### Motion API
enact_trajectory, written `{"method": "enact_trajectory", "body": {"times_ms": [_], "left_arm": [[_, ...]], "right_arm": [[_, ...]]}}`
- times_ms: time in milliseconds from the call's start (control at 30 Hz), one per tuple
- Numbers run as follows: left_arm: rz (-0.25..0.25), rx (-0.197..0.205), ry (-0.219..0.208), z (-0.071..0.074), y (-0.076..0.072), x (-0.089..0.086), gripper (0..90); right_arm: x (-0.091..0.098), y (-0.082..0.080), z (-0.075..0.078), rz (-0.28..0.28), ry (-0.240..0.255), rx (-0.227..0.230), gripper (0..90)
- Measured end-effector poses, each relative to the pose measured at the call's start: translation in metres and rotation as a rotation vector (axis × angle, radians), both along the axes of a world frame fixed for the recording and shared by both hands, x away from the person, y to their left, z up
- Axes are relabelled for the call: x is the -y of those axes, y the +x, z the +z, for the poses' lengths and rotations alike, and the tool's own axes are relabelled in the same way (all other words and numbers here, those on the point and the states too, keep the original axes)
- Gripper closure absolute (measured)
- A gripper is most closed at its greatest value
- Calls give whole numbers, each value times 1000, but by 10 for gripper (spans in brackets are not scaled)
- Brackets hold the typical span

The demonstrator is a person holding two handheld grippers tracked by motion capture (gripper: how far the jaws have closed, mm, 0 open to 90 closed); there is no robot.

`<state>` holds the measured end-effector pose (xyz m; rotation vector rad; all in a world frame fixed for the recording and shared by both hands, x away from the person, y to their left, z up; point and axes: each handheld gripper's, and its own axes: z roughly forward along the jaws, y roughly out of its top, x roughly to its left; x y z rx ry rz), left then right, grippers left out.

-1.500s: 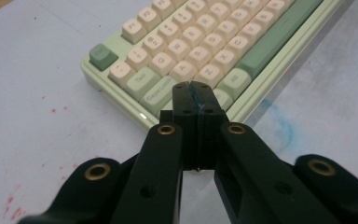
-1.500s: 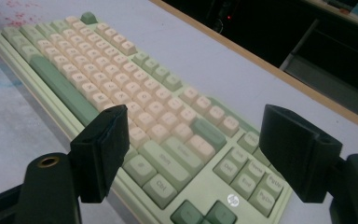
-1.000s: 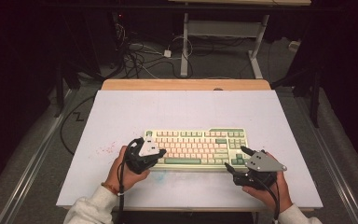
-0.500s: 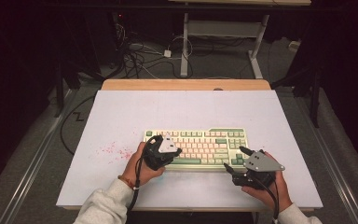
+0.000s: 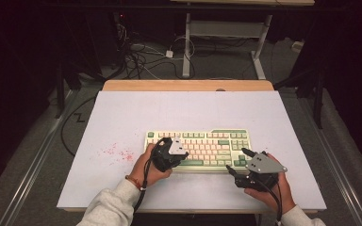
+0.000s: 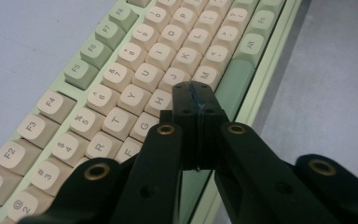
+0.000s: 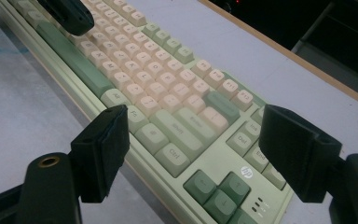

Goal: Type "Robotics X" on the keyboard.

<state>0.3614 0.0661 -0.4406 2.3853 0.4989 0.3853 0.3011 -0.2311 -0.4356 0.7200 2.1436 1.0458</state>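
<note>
A cream and green keyboard (image 5: 212, 141) lies on the white table, towards its near edge. My left gripper (image 5: 172, 151) hovers over the keyboard's left half. In the left gripper view its jaws are pressed together, tips (image 6: 193, 91) just above the letter keys (image 6: 121, 84) near the space bar, nothing between them. My right gripper (image 5: 235, 160) sits at the keyboard's near right corner. Its jaws stand wide apart (image 7: 200, 149) around that end of the keyboard (image 7: 168, 93) without touching it. The left gripper (image 7: 70, 14) shows far off in the right gripper view.
Faint red specks (image 5: 118, 153) mark the table top (image 5: 169, 108) left of the keyboard. A wooden strip (image 5: 188, 85) runs along the far edge. Cables (image 5: 141, 56) and a desk frame (image 5: 226, 28) lie on the dark floor beyond.
The left gripper has slid to the right, from the keyboard's left end to over its letter keys, still shut. The right gripper has stayed where it was.
</note>
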Motion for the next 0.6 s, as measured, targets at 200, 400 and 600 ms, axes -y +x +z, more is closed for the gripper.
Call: {"method": "enact_trajectory", "body": {"times_ms": [200,400,600], "left_arm": [[4,0,18,-3,1,1,864],[4,-1,34,-7,1,3,861],[11,0,30,-6,3,2,858]], "right_arm": [[0,0,1,3,1,1,252],[1,0,1,4,0,2,252],[1,-1,1,5,2,3,252]]}}
